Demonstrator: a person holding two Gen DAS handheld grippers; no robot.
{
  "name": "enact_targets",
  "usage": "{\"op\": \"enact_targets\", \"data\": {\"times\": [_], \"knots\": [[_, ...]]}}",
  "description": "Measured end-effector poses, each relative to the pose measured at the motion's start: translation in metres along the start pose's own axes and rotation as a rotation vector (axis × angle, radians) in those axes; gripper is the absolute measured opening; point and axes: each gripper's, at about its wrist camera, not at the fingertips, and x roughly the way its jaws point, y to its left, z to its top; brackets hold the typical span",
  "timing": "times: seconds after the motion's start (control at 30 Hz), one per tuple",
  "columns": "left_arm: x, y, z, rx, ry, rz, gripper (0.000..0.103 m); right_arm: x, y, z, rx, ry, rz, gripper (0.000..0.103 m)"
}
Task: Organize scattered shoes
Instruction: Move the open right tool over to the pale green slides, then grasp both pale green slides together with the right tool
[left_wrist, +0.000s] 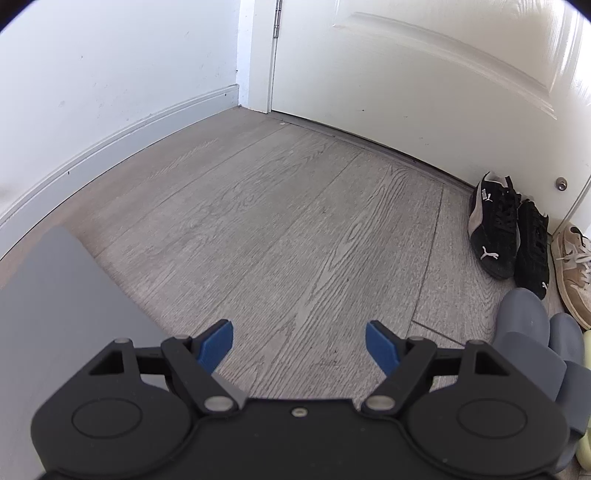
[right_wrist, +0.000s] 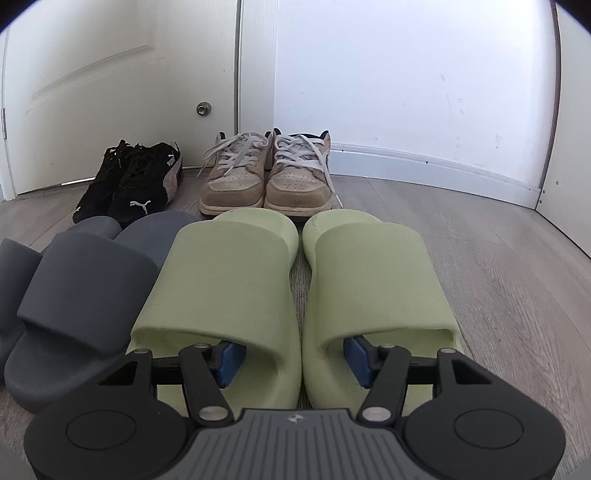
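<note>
In the right wrist view two pale green slides (right_wrist: 229, 280) (right_wrist: 373, 280) lie side by side right in front of me, toes toward the wall. My right gripper (right_wrist: 293, 358) is open, one blue finger inside each slide's foot opening, straddling their inner walls. Left of them sit two grey slides (right_wrist: 81, 295). Behind stand a black sneaker pair (right_wrist: 136, 184) and a tan laced sneaker pair (right_wrist: 266, 181). My left gripper (left_wrist: 299, 339) hangs open over bare floor, holding nothing. The black sneakers (left_wrist: 495, 229) and grey slides (left_wrist: 528, 332) lie to its right.
A white door (left_wrist: 424, 92) with a small metal stop (right_wrist: 202, 108) and white walls with a baseboard (right_wrist: 424, 162) bound the wood-look floor (left_wrist: 277, 221). A flat grey panel (left_wrist: 55, 295) fills the left wrist view's lower left.
</note>
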Motion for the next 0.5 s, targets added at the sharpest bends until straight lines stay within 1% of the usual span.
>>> {"op": "enact_targets", "data": {"times": [0.1, 0.17, 0.2, 0.23, 0.27, 0.3, 0.37, 0.4, 0.5], "knots": [[0.001, -0.001, 0.0, 0.001, 0.003, 0.001, 0.08, 0.002, -0.004, 0.002, -0.023, 0.007, 0.027, 0.062], [0.002, -0.001, 0.0, 0.003, 0.008, 0.003, 0.08, 0.003, -0.006, 0.004, -0.037, 0.011, 0.027, 0.072], [0.002, -0.002, 0.0, 0.006, 0.009, 0.004, 0.08, 0.004, -0.008, 0.004, -0.041, 0.014, 0.024, 0.08], [0.002, -0.002, 0.0, 0.009, 0.01, 0.005, 0.08, 0.006, -0.012, 0.005, -0.031, 0.018, 0.026, 0.083], [0.003, -0.003, 0.0, 0.012, 0.01, 0.007, 0.08, 0.008, -0.015, 0.006, -0.028, 0.017, 0.042, 0.083], [0.002, -0.004, 0.0, 0.016, 0.011, 0.009, 0.08, 0.008, -0.016, 0.005, -0.035, 0.013, 0.051, 0.082], [0.002, -0.004, 0.0, 0.023, 0.011, 0.011, 0.08, 0.004, -0.012, 0.002, -0.071, -0.012, 0.089, 0.063], [0.003, -0.004, 0.0, 0.023, 0.011, 0.012, 0.08, 0.001, -0.006, 0.001, -0.1, -0.02, 0.087, 0.057], [0.003, -0.004, 0.0, 0.019, 0.01, 0.014, 0.08, -0.002, 0.002, 0.0, -0.125, -0.031, 0.066, 0.053]]}}
